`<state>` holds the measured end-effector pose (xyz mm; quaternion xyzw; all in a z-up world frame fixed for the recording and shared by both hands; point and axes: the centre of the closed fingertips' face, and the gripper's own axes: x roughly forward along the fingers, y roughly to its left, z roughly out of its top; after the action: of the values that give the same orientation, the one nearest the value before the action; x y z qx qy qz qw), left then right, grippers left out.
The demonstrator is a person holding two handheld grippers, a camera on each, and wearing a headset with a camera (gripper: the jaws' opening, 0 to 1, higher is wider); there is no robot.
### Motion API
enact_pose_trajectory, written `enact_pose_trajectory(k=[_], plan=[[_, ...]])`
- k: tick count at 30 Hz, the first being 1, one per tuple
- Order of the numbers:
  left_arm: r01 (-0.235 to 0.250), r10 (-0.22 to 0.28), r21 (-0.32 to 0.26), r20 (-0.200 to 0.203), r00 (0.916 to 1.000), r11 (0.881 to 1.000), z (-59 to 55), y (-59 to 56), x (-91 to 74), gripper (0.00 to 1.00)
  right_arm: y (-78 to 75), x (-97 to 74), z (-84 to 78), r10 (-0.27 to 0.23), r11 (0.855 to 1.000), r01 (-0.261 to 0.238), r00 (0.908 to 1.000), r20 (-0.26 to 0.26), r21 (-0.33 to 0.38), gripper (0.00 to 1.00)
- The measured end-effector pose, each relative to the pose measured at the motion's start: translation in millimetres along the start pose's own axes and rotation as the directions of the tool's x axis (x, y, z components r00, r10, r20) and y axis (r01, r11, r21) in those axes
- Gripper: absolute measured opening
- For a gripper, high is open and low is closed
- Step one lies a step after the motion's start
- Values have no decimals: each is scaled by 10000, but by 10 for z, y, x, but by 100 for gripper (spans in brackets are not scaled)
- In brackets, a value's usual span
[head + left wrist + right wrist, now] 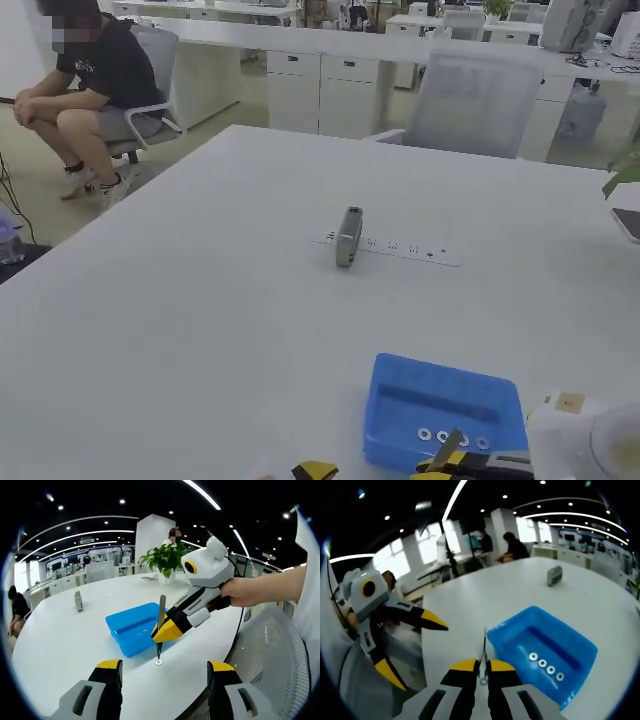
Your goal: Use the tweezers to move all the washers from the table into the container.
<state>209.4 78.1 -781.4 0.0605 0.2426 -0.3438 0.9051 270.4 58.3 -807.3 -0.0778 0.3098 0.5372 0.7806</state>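
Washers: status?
Right gripper shut on tweezers, tips over one washer on table. Left gripper open, empty. Four washers in container. Nothing blocking.

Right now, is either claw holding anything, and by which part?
The right claw grips the tweezers around their lower middle; the left claw is open and empty.

Head view: bright, flat overhead office light, hazy, low contrast. White tabletop (200,330) is near clipping. Shadows are faint, just a soft one beside the grey adapter (348,237). Bottom right corner is washed-out blur.

Both gripper views: heavy fisheye. Ceiling light strips (202,494) bow into arcs, and the ceiling is dark with hot spot lamps.

Left gripper view: crisp at centre, tweezers (161,622) sharp, blue container (135,630) well saturated.

Right gripper view: softer overall, windows (395,555) blown out, smear toward the edges.
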Motion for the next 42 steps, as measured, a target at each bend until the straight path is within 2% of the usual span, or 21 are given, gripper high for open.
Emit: enact_pose_trajectory(k=[9, 21, 24, 26, 29, 30, 32, 34, 35, 36, 37, 38, 40, 41, 42], plan=[[-7, 7, -23, -19, 10000, 10000, -2, -3, -4, 69, 2, 72, -117, 67, 10000, -67, 9994, -333, -6, 4], [-8, 8, -18, -66, 10000, 10000, -12, -3, -1, 69, 94, 100, -133, 349, 9990, -362, 9983, -475, -256, 5], [-12, 12, -19, -71, 10000, 10000, -13, -3, 0, 69, 147, 108, -133, 422, 9975, -450, 9978, -514, -540, 4], [-12, 12, -20, -71, 10000, 10000, -12, -3, 0, 69, 195, 123, -137, 485, 9929, -548, 9969, -615, -1052, 5], [-21, 21, 0, -97, 10000, 10000, -17, -2, 0, 69, 327, 139, -174, 774, 9747, -949, 9927, -929, -2025, 5], [-23, 23, 5, -96, 10000, 10000, -17, -1, 1, 69, 343, 142, -185, 701, 9704, -910, 9926, -996, -2236, 5], [-29, 29, 1, -98, 9999, 10000, -17, 0, 0, 69, 411, 155, -187, 733, 9529, -1000, 9920, -1025, -2864, 4], [-19, 19, 4, -103, 9999, 10000, -18, 0, 1, 69, 487, 170, -218, 815, 9345, -1206, 9884, -1284, -3349, 4], [-5, 5, 12, -110, 9999, 10000, -18, -3, 1, 68, 526, 191, -270, 895, 9221, -1437, 9825, -1634, -3592, 4], [0, 0, 27, -111, 9999, 10000, -18, -3, 1, 68, 566, 216, -267, 1031, 9090, -1587, 9816, -1609, -3855, 4], [7, -7, 39, -110, 9999, 10000, -18, -4, 1, 68, 571, 223, -259, 896, 8979, -1509, 9824, -1640, -4134, 3], [10, -9, 43, -111, 9999, 10000, -17, -5, 1, 68, 525, 221, -237, 482, 9011, -1099, 9867, -1550, -4193, 3], [-24, 24, 30, -94, 10000, 10000, -15, 3, -1, 68, 555, 237, -246, 741, 9147, -1270, 9859, -1497, -3836, 3], [-39, 39, -4, -83, 10000, 10000, -14, 6, -3, 68, 542, 241, -244, 683, 9166, -1194, 9871, -1449, -3815, 3], [-54, 54, -11, -75, 10000, 10000, -13, 10, -4, 68, 509, 249, -240, 566, 9292, -1011, 9894, -1334, -3555, 3]])
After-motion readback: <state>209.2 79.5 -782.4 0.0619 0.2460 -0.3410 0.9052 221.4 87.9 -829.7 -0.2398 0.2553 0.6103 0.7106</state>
